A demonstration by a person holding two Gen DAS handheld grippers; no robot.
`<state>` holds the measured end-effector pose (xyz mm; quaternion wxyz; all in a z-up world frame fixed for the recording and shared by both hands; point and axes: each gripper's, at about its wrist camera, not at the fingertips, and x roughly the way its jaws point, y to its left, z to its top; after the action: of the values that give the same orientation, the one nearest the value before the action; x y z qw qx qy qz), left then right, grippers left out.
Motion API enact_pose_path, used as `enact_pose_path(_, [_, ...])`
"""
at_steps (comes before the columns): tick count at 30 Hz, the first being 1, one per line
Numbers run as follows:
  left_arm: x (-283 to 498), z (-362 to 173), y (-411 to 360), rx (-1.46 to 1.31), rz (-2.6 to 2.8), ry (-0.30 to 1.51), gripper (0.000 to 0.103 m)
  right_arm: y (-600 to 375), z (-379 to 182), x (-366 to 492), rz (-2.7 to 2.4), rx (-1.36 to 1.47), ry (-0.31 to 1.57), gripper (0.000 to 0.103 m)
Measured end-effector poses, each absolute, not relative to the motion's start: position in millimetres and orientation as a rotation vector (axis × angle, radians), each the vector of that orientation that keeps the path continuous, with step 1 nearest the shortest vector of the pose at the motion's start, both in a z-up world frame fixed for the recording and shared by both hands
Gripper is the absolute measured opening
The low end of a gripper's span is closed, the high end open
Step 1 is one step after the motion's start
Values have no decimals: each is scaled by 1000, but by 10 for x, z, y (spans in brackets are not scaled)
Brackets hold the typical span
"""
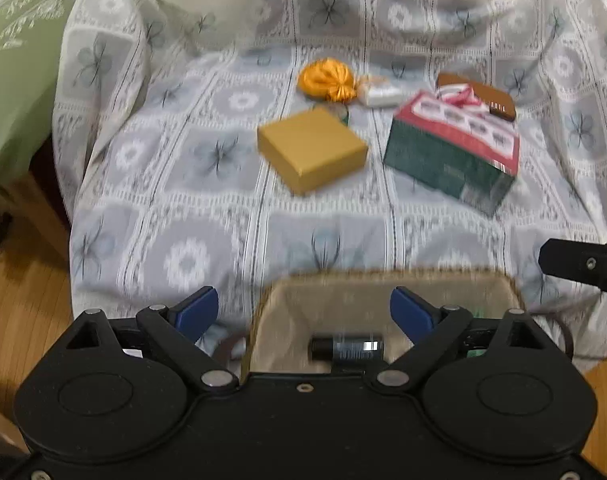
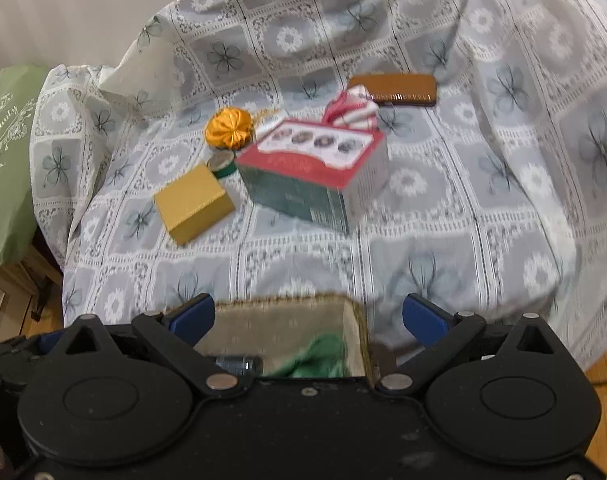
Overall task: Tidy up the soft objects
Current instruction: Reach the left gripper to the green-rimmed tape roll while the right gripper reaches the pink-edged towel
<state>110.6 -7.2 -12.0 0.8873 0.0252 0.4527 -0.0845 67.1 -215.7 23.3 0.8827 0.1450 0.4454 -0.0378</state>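
Lying crumpled in the basket [image 2: 359,332], green cloth [image 2: 319,356]; both grippers' fingers [image 2: 421,316] apart.

The right tool [image 2: 307,320] hid most of the green cloth [image 2: 319,360]; the basket [image 2: 355,332] looked blurred.

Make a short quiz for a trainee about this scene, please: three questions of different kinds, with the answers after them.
1. True or false: both grippers are open with nothing between their fingers.
2. Multiple choice: what lies in the basket beside the dark bottle? A) green cloth B) gold box C) brown case
3. Fill in: the red-and-white striped cloth rests at the far edge of the ____ box.

Key
1. True: left gripper and right gripper both stand wide, empty.
2. A: green cloth.
3. Red-and-green box; the striped cloth lies at its far edge.
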Motion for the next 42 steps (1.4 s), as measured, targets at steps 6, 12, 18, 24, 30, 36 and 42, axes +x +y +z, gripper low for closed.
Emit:
enact_pose_path(6, [1501, -100, -149, 79, -194, 921, 90, -2229, 313, 1019, -63, 291, 892, 102])
enact_pose_path(12, [1895, -113, -225, 110, -219, 921, 90, -2298, 358, 1403, -30, 266, 883, 103])
enact_pose_path(18, [2348, -95, -305, 139, -240, 918, 90, -2347, 349, 1768, -14, 259, 895, 103])
enact_pose_path(24, [2794, -113, -456, 182, -273, 927, 90, -2414, 377, 2108, -20, 215, 892, 103])
enact_pose_path(30, [3171, -203, -612, 211, -296, 962, 90, -2564, 376, 2474, -38, 248, 905, 103])
enact_pose_path(36, [3449, -381, -692, 206, -272, 1035, 90, -2682, 321, 2682, -68, 263, 909, 103])
enact_pose_path(42, [3605, -526, -808, 237, -256, 1070, 90, -2780, 174, 2763, -95, 289, 945, 103])
